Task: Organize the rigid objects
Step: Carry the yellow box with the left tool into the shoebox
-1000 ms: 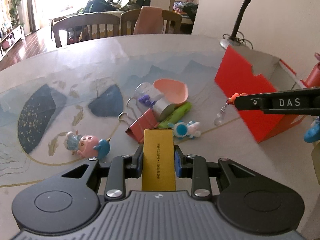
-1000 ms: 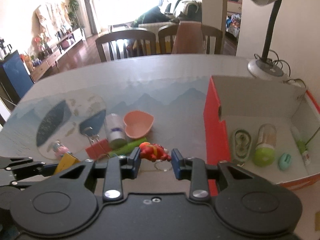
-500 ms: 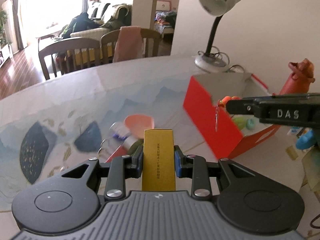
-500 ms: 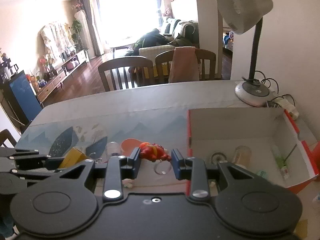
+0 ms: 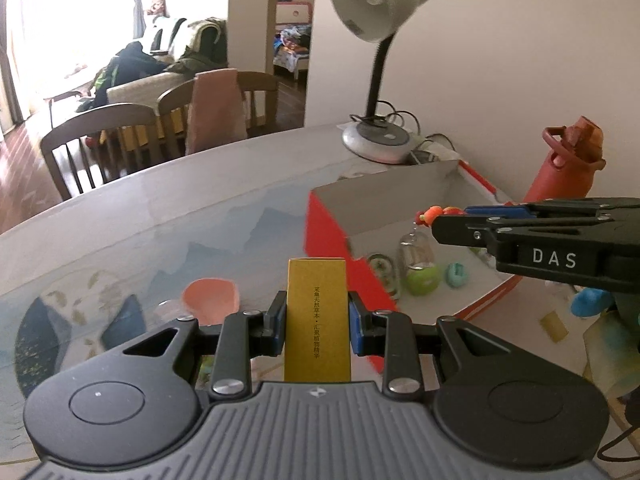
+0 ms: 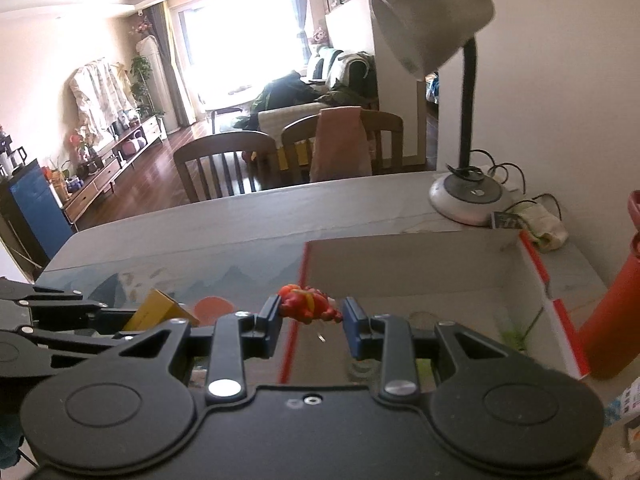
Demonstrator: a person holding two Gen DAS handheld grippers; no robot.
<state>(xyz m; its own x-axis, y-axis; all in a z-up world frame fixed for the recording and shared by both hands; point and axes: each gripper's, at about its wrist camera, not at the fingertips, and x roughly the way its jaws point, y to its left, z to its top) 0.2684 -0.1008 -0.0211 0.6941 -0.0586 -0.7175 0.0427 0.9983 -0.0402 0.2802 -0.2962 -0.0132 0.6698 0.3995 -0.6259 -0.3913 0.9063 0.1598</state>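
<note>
1. Looking along the left claw [image 5: 316, 320] in the left wrist view, its two fingers are clamped on a yellow box [image 5: 317, 320] that stands upright between the pads, printed with a line of dark characters down its face.
2. In the same view, at 2 o'clock from the yellow box, sits a red cardboard box [image 5: 332, 240] with grey inner walls, open at the top; on its floor lie a green-capped clear bottle [image 5: 418, 268], a small round case [image 5: 382, 268] and a little teal item [image 5: 456, 274].
3. At 10 o'clock from the yellow box a pink bowl [image 5: 210, 300] rests on the surface [image 5: 160, 208], which carries a printed blue mountain pattern.
4. The right claw [image 5: 440, 218] reaches in from 3 o'clock, above the red cardboard box, with an orange-red toy at its tip and a clear ring dangling below.
5. A desk lamp [image 5: 376, 80] stands at 12 o'clock beyond the red cardboard box, and a red water bottle [image 5: 560, 164] rises at 2 o'clock.
6. In the right wrist view, the right claw [image 6: 310, 310] pinches a red toy figure [image 6: 308, 307] between its blue pads, held over the near left wall of the red cardboard box [image 6: 420, 268].
7. At 9 o'clock the left claw [image 6: 132, 316] enters, gripping the yellow box [image 6: 154, 308], tilted; the pink bowl [image 6: 212, 308] shows just beside it.
8. The desk lamp [image 6: 468, 192] stands at 1 o'clock, the red water bottle [image 6: 616, 312] at 3 o'clock, touching nothing visible.
</note>
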